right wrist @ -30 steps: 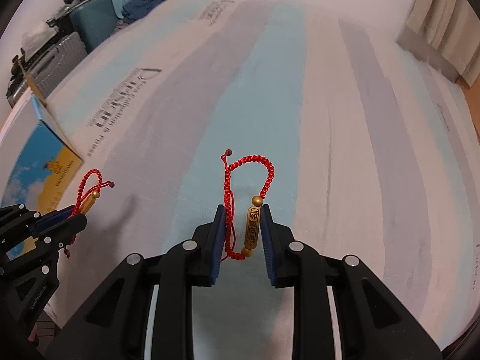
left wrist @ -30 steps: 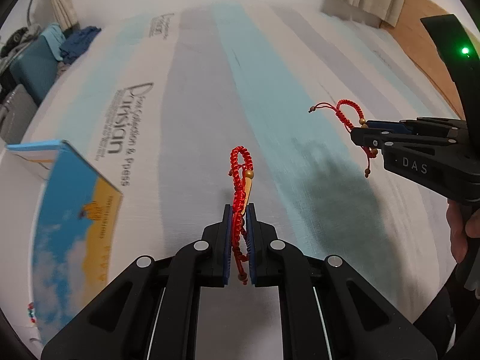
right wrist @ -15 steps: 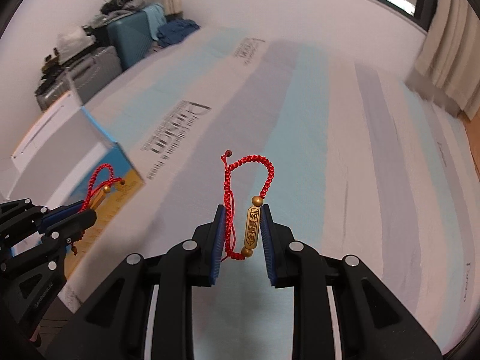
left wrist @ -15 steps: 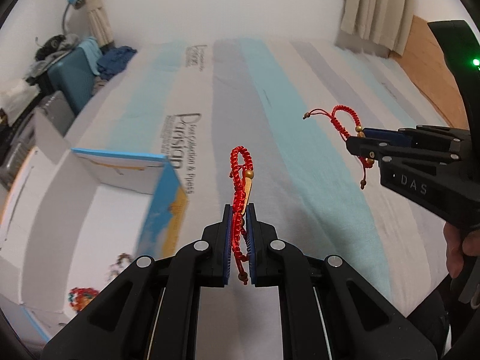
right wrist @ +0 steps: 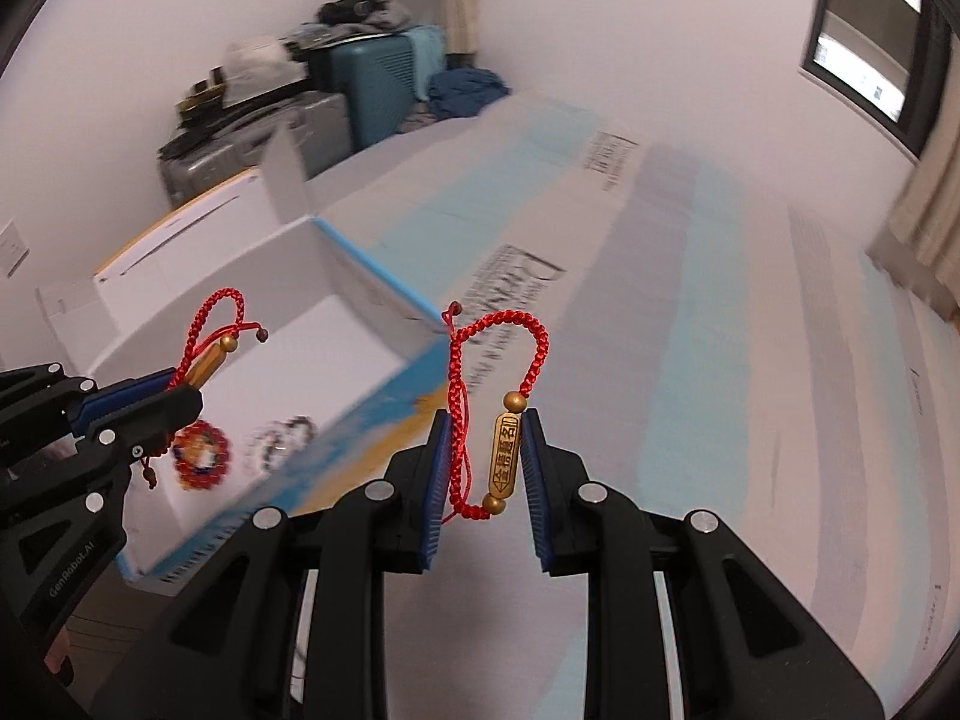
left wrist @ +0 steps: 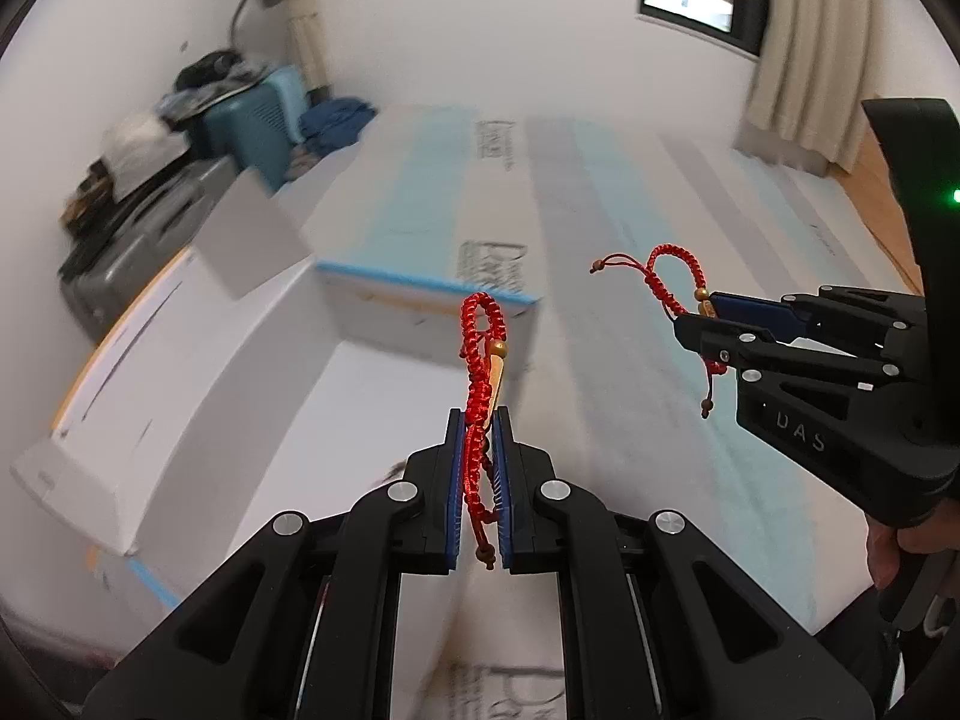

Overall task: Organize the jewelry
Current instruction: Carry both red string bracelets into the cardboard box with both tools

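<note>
My left gripper [left wrist: 479, 420] is shut on a red braided bracelet [left wrist: 480, 360] with a gold charm, held in the air over an open white box [left wrist: 384, 396] with a blue rim. My right gripper [right wrist: 483, 420] is shut on a second red bracelet [right wrist: 504, 384] with a gold tube charm and hangs just right of the box [right wrist: 336, 324]. Each gripper shows in the other's view: the right one [left wrist: 696, 315] and the left one [right wrist: 180, 384]. A red beaded bracelet [right wrist: 201, 456] and another jewelry piece [right wrist: 288, 432] lie inside the box.
The box sits on a bed [left wrist: 630, 228] with blue, grey and white stripes. Suitcases [right wrist: 372, 90] and piled clothes stand by the far wall. A curtain [left wrist: 798, 60] and a window [right wrist: 870, 30] are at the back right.
Both grippers have risen and swung left, each still holding its bracelet. The open box has come under the left gripper and its inside now shows.
</note>
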Demonstrator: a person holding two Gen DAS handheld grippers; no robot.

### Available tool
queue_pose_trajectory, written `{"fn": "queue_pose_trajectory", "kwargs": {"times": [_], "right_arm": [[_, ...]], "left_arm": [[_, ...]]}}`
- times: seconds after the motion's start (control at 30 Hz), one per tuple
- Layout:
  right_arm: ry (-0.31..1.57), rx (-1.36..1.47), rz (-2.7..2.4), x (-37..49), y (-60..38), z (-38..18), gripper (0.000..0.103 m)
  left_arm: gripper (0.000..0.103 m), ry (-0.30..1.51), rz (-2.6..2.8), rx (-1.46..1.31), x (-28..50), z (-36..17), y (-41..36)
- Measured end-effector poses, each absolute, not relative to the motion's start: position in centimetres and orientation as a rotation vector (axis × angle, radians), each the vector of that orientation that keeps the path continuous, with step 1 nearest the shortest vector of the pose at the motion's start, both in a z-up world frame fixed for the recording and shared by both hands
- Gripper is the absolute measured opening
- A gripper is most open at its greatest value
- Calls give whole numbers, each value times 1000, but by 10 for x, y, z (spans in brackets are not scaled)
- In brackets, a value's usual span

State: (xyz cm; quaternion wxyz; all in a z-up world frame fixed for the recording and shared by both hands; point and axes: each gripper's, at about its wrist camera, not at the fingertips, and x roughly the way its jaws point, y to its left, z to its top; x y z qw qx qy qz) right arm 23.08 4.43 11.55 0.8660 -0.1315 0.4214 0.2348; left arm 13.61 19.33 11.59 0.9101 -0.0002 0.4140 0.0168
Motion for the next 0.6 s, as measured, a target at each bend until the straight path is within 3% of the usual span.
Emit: {"fn": "queue_pose_trajectory", "kwargs": {"times": [0.3, 0.6], "right_arm": [[912, -358, 630, 204, 136, 93, 22], [1068, -461, 662, 212, 190, 47, 22]], "left_arm": [[8, 949, 75, -90, 121, 85, 267], [8, 1094, 93, -114, 134, 39, 302]]}}
